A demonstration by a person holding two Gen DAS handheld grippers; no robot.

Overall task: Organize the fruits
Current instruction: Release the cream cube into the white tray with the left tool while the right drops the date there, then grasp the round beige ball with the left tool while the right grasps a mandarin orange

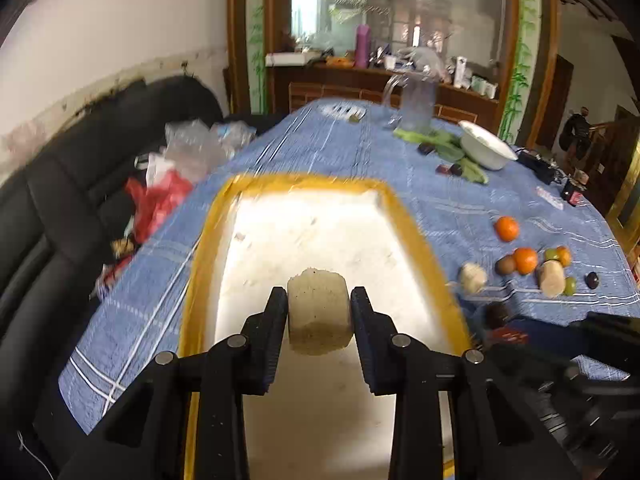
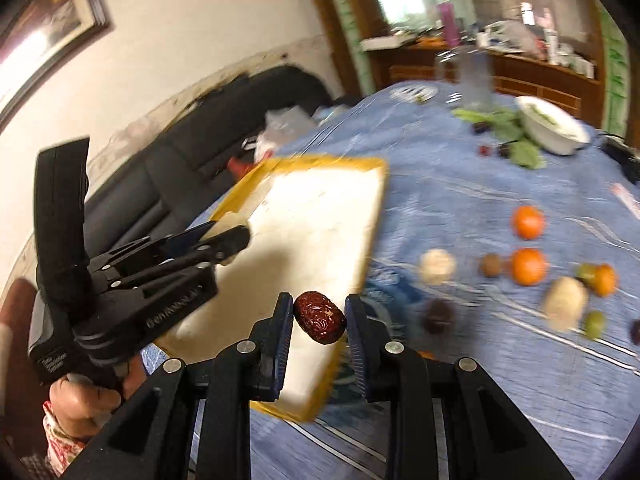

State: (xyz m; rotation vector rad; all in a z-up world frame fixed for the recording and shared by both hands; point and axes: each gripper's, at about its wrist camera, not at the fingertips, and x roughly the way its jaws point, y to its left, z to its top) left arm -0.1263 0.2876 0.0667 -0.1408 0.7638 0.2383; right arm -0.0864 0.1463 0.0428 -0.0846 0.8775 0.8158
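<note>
My left gripper (image 1: 319,307) is shut on a pale beige cut chunk of fruit (image 1: 319,312), held above the white tray with yellow rim (image 1: 208,240). My right gripper (image 2: 318,316) is shut on a dark red date (image 2: 320,317), held over the tray's near right edge (image 2: 374,216). The left gripper also shows in the right wrist view (image 2: 224,240), over the tray's left side. Loose fruits lie on the blue cloth to the right: oranges (image 1: 507,228) (image 2: 528,266), a kiwi (image 1: 505,265), beige chunks (image 1: 473,277) (image 2: 565,303), green grapes (image 2: 595,323).
A white bowl (image 1: 486,147) with green leaves (image 1: 440,140) and a clear pitcher (image 1: 416,104) stand at the table's far end. A black sofa (image 1: 60,208) with plastic bags (image 1: 192,152) runs along the left. A cabinet with clutter (image 1: 380,76) stands behind.
</note>
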